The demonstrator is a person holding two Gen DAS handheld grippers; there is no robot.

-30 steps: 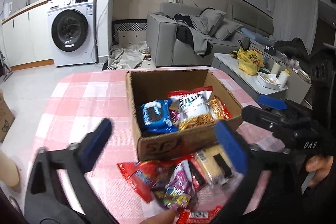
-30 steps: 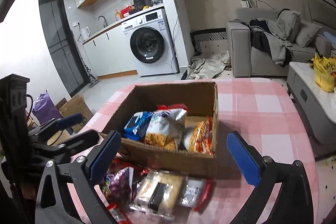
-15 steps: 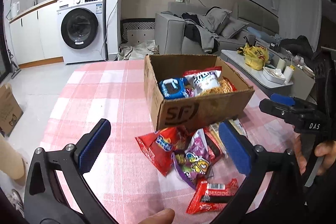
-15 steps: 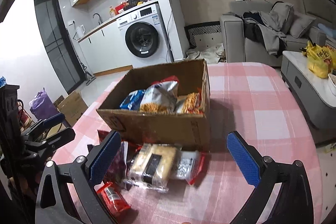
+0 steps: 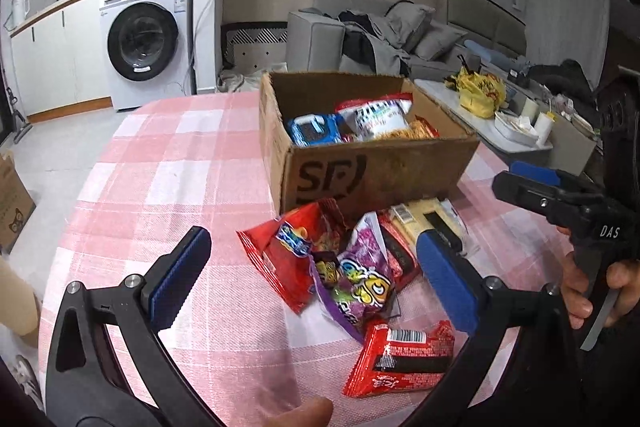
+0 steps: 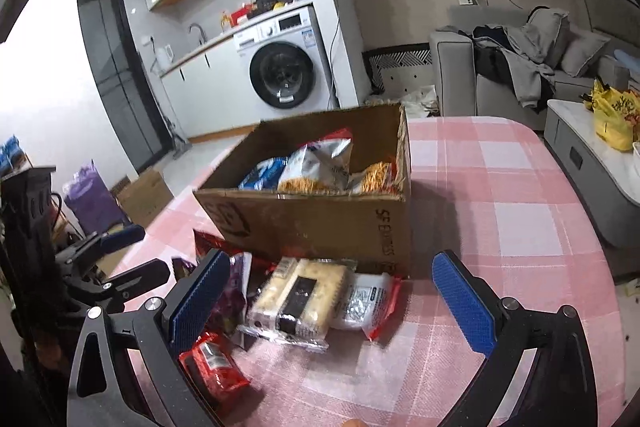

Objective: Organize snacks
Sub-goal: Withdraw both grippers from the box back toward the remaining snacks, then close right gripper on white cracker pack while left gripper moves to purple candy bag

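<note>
A: Left wrist: your left tongs [image 5: 310, 275] hang apart over the loose snack packets [image 5: 352, 267] before the cardboard box [image 5: 372, 175]. The slick wrappers overlap; you could pinch two.

B: Right wrist: your right tongs [image 6: 334, 303] are apart too, above the biscuit pack [image 6: 300, 293] on the counter [image 6: 500, 195]. Squeeze hard and you'd crush it.

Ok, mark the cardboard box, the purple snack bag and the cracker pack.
cardboard box [image 5: 372, 175], left wrist view, printed front wall.
purple snack bag [image 5: 362, 283], left wrist view, bag's middle.
cracker pack [image 6: 300, 293], right wrist view, dark centre label.

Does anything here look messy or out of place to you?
Yes. Several snack packets lie in a loose overlapping heap on the checked tablecloth, just outside the cardboard box that already holds other snacks. Nothing looks spilled or torn.
</note>
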